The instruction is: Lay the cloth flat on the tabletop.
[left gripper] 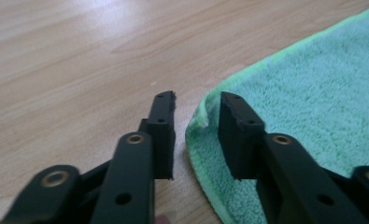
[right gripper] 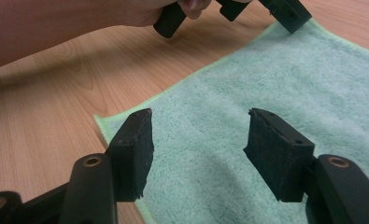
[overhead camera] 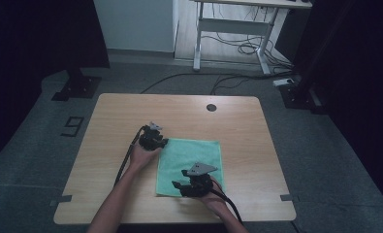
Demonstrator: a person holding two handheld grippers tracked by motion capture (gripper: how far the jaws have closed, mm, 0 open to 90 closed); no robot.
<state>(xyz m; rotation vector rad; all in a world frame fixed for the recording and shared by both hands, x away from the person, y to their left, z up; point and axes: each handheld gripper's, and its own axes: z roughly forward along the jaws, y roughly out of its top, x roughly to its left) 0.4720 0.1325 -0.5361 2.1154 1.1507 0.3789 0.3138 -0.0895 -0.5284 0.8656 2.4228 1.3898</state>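
Flat on wooden table (overhead camera: pixel 121 116), green towel (overhead camera: pixel 191 165), left gripper (left gripper: pixel 197 114) jaws astride its corner

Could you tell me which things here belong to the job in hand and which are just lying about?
In the job:
- green cloth
- left gripper, jaws astride the cloth's corner
- right gripper, open over the cloth's near edge

Lying about:
- white desk
- floor cables

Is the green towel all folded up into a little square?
No, the green towel lies spread flat on the wooden table, with the left gripper at one corner.
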